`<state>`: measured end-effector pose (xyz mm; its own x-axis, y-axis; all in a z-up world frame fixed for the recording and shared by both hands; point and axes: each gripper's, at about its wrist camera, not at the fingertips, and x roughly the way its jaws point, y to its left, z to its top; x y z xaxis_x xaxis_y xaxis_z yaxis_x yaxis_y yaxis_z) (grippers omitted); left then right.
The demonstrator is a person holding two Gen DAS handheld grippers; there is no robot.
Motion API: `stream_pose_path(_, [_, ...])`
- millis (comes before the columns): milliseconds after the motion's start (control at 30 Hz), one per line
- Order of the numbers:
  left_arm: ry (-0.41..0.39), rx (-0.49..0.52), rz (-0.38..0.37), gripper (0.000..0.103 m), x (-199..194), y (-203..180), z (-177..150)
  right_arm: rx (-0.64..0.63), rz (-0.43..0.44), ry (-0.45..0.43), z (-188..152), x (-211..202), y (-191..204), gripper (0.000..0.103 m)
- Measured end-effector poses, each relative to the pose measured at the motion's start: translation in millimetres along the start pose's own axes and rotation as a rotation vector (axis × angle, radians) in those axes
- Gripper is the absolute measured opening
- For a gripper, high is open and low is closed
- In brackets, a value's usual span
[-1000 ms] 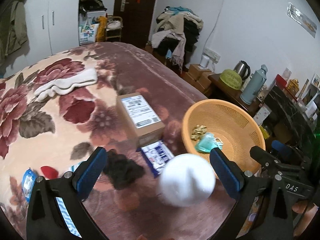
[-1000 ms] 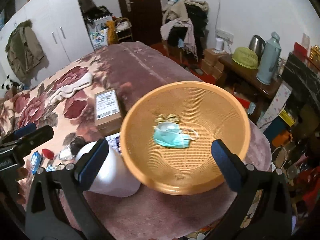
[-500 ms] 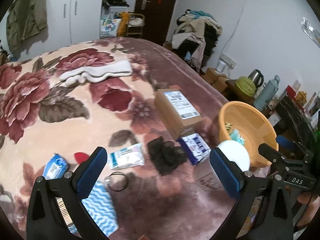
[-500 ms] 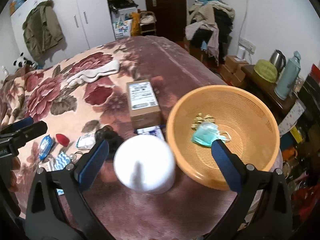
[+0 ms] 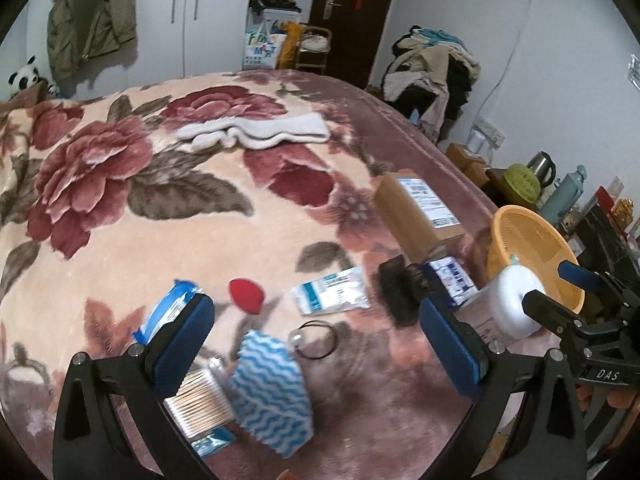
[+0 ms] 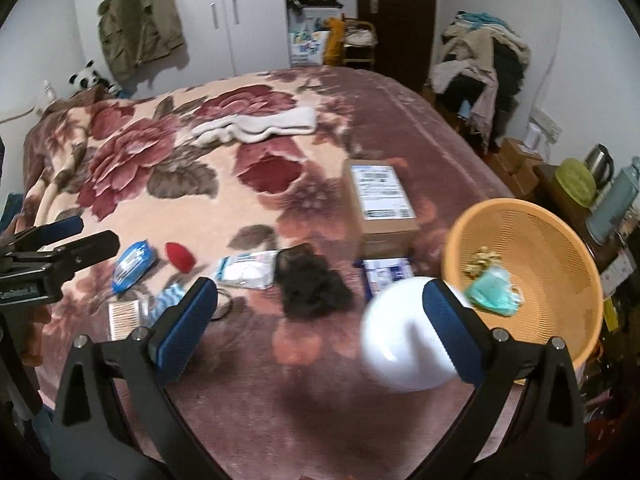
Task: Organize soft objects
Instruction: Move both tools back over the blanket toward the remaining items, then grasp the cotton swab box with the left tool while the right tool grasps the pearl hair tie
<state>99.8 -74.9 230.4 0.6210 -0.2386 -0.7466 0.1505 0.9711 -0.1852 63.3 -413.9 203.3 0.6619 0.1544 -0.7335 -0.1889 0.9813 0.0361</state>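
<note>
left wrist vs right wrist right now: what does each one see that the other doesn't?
Left wrist only: the blue-and-white wavy cloth in full, and the hair tie unobstructed.

Right wrist only: the inside of the orange basket, holding a teal face mask.

Both: white towel, cardboard box, black fluffy item, red item, white round object, cotton swab box. The left gripper and right gripper are both open, holding nothing.

On the bed: one orange basket, one cardboard box, one white towel, one red sponge, one black hair net, one hair tie, one cotton-swab box.
</note>
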Motion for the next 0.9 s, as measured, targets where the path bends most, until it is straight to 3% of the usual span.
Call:
stream_pose_path(333, [0.049, -0.087, 0.029, 0.103, 20, 64, -37, -0.055, 0.069, 0.083, -14, 39, 52, 0.103])
stream_pose_path(733, [0.099, -0.169, 0.117, 0.103, 50, 137, -81, -0.053, 0.2, 0.216, -40, 121, 101, 0.103])
stream_pose_path(900, [0.124, -0.215, 0.123, 0.103, 57, 161, -101, -0.075, 0.2, 0.231, -50, 139, 116, 0.102])
